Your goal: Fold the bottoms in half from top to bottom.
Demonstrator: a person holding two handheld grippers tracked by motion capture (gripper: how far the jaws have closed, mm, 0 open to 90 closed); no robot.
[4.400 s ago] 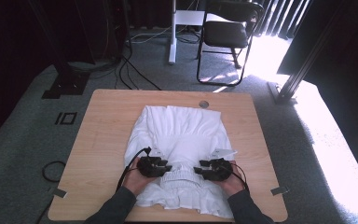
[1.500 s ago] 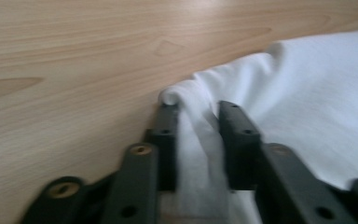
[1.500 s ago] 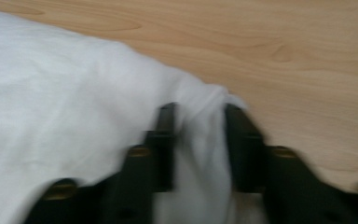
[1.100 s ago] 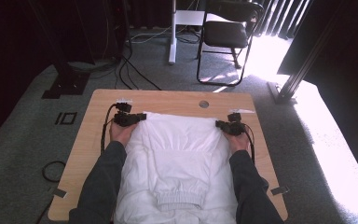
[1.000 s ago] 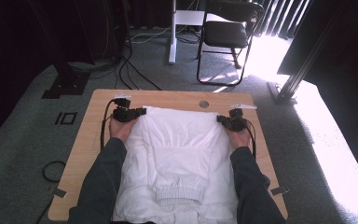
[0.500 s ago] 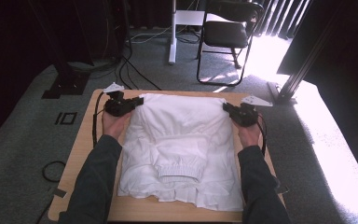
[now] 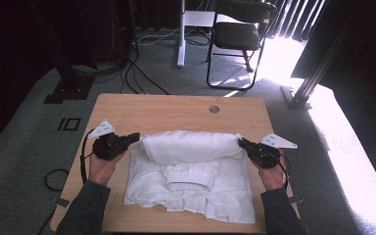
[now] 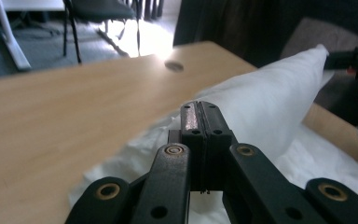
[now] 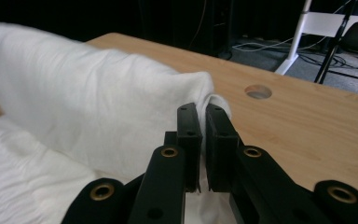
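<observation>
A white garment (image 7: 191, 147) lies on the wooden table (image 7: 166, 110), its ribbed hem (image 7: 188, 178) showing in the middle. Its far edge is lifted into a puffed fold stretched between my two grippers. My left gripper (image 7: 134, 137) holds the fold's left end; its jaws (image 8: 199, 116) have just been closing and now press together on the thin cloth (image 8: 270, 98). My right gripper (image 7: 241, 143) holds the right end, with its jaws (image 9: 203, 126) shut and a tuft of cloth (image 9: 74, 93) pinched between them. Both hands sit level with the table's middle.
A round cable hole (image 7: 214, 109) sits in the bare far strip of the table. Beyond the table stand a black chair (image 7: 237, 34) and a white desk leg (image 7: 180, 34), with cables (image 7: 137, 73) on the carpet. Bright sunlight falls on the floor at right.
Both grippers have come back from the table's far corners toward the person. They have carried the garment's far edge with them, so it now stands as a raised fold over the middle.
</observation>
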